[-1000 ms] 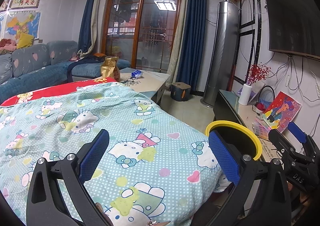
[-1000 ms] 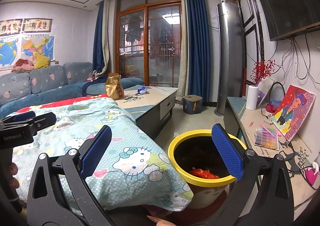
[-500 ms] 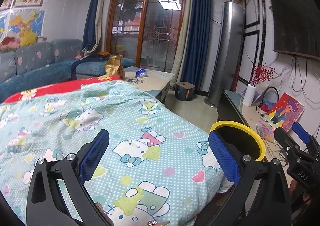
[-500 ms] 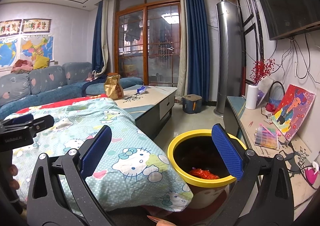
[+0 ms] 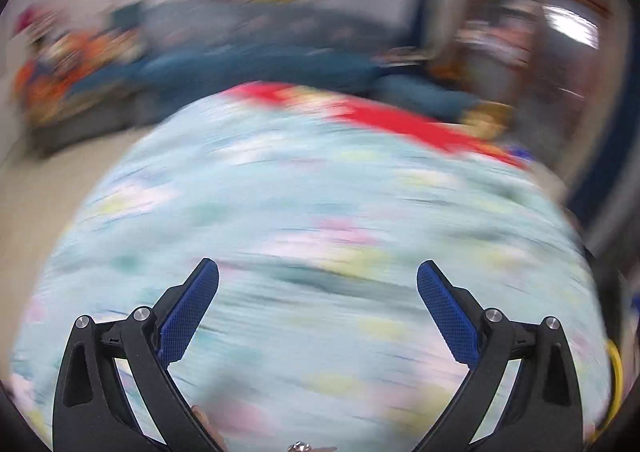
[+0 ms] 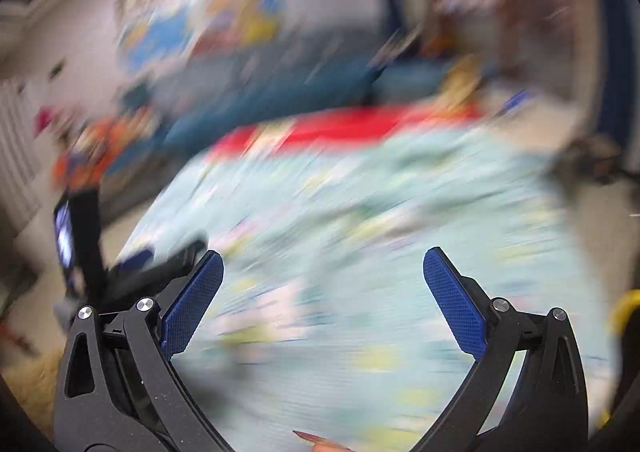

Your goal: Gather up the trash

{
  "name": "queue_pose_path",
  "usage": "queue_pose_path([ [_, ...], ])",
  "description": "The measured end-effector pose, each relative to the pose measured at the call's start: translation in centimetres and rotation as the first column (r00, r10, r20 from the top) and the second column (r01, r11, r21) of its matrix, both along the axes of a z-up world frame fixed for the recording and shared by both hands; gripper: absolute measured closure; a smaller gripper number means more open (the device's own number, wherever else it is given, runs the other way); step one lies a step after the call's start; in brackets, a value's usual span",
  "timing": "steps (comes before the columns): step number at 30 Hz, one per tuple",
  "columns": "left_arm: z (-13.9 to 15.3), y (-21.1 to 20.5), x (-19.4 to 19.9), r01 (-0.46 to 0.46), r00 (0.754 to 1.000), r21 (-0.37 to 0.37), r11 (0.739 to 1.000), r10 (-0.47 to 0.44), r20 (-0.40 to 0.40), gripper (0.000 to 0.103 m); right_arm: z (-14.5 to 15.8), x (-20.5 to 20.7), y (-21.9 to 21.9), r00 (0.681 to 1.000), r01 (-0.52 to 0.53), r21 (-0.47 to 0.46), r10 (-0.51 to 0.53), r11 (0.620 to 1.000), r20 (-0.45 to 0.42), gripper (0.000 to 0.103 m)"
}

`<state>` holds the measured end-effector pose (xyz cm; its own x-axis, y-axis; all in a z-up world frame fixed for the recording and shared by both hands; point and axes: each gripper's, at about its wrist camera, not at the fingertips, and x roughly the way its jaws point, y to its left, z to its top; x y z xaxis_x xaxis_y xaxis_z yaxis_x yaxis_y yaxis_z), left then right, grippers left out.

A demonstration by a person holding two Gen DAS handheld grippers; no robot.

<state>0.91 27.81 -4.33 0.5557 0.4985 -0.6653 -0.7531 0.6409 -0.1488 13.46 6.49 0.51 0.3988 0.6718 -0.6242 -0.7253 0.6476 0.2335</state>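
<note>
Frames v. blurred: blanket (image 5: 320,236) fills both views, yellow bin rim (image 6: 624,308) at blanket's right edge, no trash piece discernible so handling/grip pt can't tell; left tool (image 5: 318,308) & right tool (image 6: 322,296) both spread, empty.

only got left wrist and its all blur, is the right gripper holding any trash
Observer: No. The right gripper is open, with nothing between its blue pads, just the blurred pale blue patterned blanket beyond them.
Operator: can you see my left one from there
Observer: Yes. The left gripper shows as a dark smear at the left of the right wrist view, over the blanket's edge.
Operator: anything further left of it
Observer: A dark upright device with a lit screen stands there; it is too blurred to identify.
</note>
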Motion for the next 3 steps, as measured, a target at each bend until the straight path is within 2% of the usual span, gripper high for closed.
queue_pose_path([
  [3,-2.1,6.0,-1.7,-0.138,0.986,-0.007,0.990,0.137,-0.092,0.006,-4.1,0.2,9.4,0.982,-0.158,-0.106,0.145,0.982,-0.119,0.011],
])
